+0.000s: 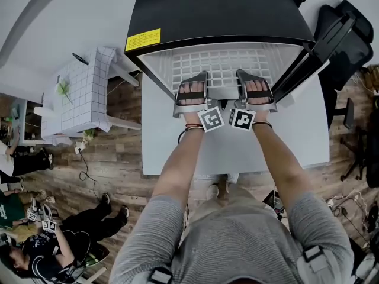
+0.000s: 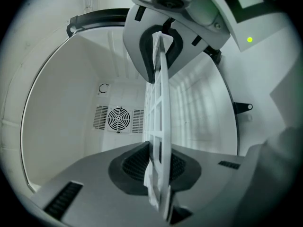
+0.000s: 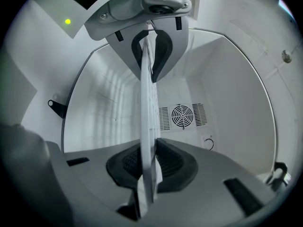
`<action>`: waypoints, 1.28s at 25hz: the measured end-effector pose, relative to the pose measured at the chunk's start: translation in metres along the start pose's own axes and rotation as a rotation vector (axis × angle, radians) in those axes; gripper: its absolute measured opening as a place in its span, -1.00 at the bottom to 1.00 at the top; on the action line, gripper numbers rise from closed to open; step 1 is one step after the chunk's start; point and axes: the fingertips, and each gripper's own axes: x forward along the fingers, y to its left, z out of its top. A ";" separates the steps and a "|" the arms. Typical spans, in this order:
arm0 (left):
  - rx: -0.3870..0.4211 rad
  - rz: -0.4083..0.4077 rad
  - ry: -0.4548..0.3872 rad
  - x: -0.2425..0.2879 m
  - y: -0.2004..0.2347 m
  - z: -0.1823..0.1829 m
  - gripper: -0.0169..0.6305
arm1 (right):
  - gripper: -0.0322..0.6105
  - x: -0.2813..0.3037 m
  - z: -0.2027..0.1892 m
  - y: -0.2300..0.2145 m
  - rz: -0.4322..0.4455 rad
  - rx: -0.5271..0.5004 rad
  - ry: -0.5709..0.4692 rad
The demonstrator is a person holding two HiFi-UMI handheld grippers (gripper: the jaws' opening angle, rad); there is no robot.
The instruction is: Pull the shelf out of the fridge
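Observation:
A small black fridge (image 1: 213, 10) stands open on a white table, seen from above in the head view. Its white grid shelf (image 1: 222, 67) lies flat inside, front edge toward me. My left gripper (image 1: 190, 87) clamps the shelf's front edge on the left, and my right gripper (image 1: 256, 87) clamps it on the right. In the left gripper view the shelf (image 2: 158, 126) runs edge-on between the dark pads, which press on it. The right gripper view shows the shelf (image 3: 147, 126) pinched the same way.
The fridge door (image 1: 311, 55) hangs open at the right. The white table (image 1: 296, 141) carries the fridge. A fan grille (image 2: 118, 118) sits on the fridge's back wall. A chequered cloth table (image 1: 86, 93) stands at the left; people sit on the floor at lower left.

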 end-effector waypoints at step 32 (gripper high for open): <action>-0.010 0.004 -0.015 -0.060 -0.018 0.003 -0.81 | -0.78 -0.061 0.003 0.011 -0.018 -0.011 0.013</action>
